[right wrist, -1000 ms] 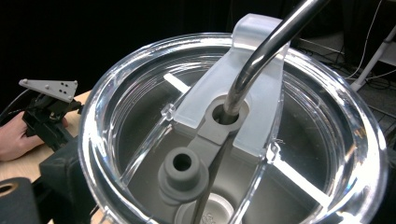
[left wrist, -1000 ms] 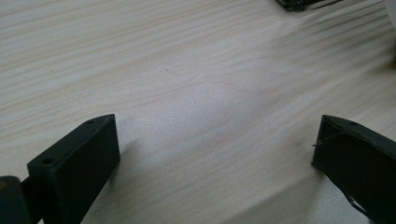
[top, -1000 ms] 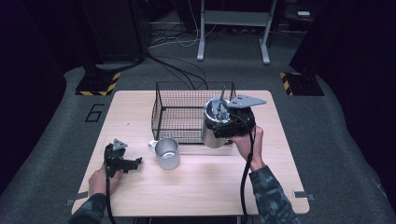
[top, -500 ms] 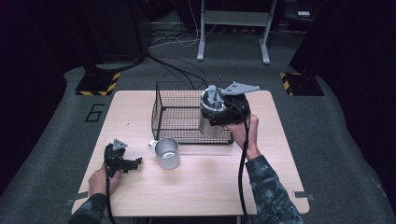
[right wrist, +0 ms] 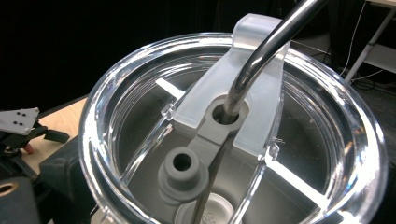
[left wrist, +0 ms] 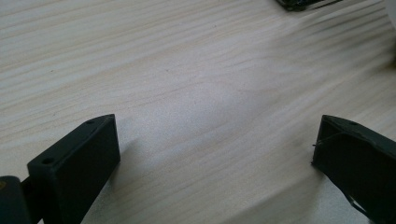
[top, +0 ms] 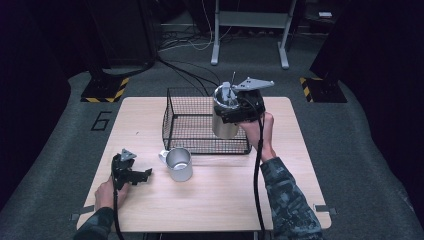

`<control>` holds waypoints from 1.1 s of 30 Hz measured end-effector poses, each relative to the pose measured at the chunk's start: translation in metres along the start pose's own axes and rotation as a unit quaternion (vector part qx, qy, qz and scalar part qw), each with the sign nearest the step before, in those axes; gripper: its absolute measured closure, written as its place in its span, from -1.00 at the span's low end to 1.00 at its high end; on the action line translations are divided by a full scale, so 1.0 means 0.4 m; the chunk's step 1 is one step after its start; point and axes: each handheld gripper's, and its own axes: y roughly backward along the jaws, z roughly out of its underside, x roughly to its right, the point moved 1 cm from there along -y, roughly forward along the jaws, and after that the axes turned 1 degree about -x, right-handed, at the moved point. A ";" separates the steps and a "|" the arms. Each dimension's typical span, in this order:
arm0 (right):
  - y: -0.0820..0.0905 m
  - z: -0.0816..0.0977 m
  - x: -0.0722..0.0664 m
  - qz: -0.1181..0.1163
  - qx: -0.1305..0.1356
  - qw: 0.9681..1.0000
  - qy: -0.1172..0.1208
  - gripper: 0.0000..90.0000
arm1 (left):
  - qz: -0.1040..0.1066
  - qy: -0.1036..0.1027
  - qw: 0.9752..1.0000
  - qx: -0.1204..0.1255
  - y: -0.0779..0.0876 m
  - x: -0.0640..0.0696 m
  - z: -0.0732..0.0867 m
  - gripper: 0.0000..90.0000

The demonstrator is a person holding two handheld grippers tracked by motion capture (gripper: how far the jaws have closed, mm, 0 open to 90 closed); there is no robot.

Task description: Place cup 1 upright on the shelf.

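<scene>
I hold the steel tumbler (top: pixel 226 120) clamped in my right gripper (top: pixel 235 111), raised above the wire basket (top: pixel 200 125). To seat it well, I should lower it upright, clear of the mesh walls. My right forearm reaches forward. My left gripper (top: pixel 131 172) rests on the table (top: pixel 220 200), jaws spread, near the mug (top: pixel 179 164).

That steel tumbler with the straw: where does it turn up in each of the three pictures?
High view: steel tumbler right of centre, over the wire basket, held by the right gripper.
Left gripper view: not in it.
Right gripper view: its clear lid up close.
Shared landmark: the wooden table.
</scene>
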 end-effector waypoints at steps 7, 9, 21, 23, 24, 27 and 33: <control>-0.020 -0.009 0.013 0.008 -0.004 1.000 -0.002 -0.92 | 0.000 0.000 1.000 0.000 0.000 0.000 0.000 -0.99; -0.026 -0.009 0.019 0.009 -0.005 1.000 -0.007 -0.92 | 0.000 0.000 1.000 -0.001 0.000 0.000 0.000 -0.99; -0.066 0.008 0.070 0.035 -0.022 0.999 -0.022 -0.92 | 0.000 0.000 1.000 -0.001 0.000 0.000 0.000 -0.99; -0.072 0.012 0.077 0.038 -0.025 0.999 -0.026 -0.92 | 0.000 0.000 1.000 -0.001 0.000 0.000 0.000 -0.99; -0.082 0.017 0.086 0.042 -0.026 0.999 -0.024 -0.92 | 0.000 0.000 1.000 -0.001 0.000 0.000 0.000 -0.99; -0.090 0.022 0.093 0.046 -0.029 0.998 -0.029 -0.92 | 0.000 0.000 1.000 -0.001 0.000 0.000 0.000 -0.99; -0.115 0.041 0.114 0.053 -0.042 0.997 -0.039 -0.92 | 0.000 0.000 1.000 -0.001 0.000 0.000 0.000 -0.99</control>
